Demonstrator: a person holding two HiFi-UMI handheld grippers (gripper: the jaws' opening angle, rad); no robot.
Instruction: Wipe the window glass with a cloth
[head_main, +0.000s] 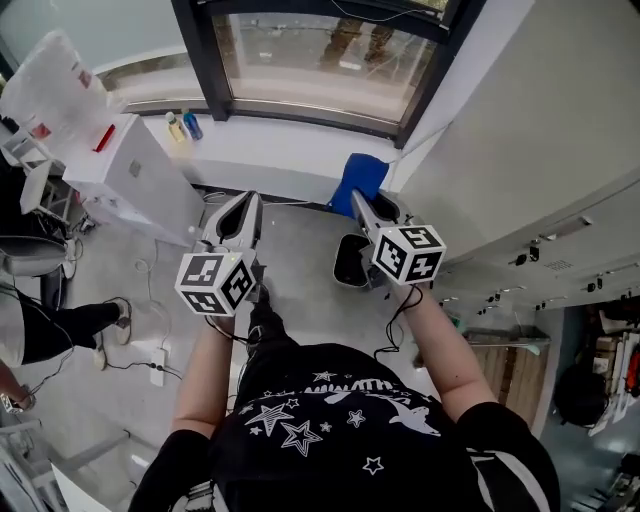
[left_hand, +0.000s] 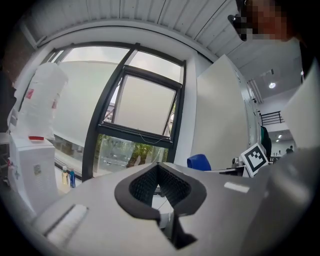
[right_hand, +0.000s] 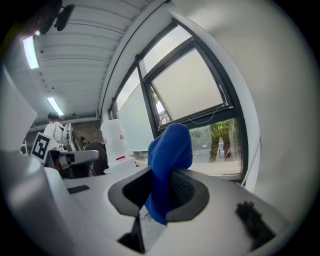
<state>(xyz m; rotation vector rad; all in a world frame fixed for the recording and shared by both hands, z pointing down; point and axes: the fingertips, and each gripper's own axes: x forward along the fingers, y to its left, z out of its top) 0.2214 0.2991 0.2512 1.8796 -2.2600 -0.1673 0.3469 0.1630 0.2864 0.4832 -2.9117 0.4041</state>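
Two grippers held up before the window glass (head_main: 320, 55), above a grey floor (head_main: 310, 275)
The right gripper (head_main: 358, 197) is clamped on one blue cloth (head_main: 361, 176), which sticks up from its jaws clear of the glass; the left gripper (head_main: 250, 198) has its jaws together, holding nothing. Two bottles (head_main: 184, 126) stand at the left end of the white sill (head_main: 290, 150)

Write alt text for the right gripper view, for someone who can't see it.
The right gripper has its jaws shut on a blue cloth, which sticks up between them. Beyond it is a dark-framed window with greenery outside, and the cloth is not yet on the glass. A white water dispenser stands to the left.
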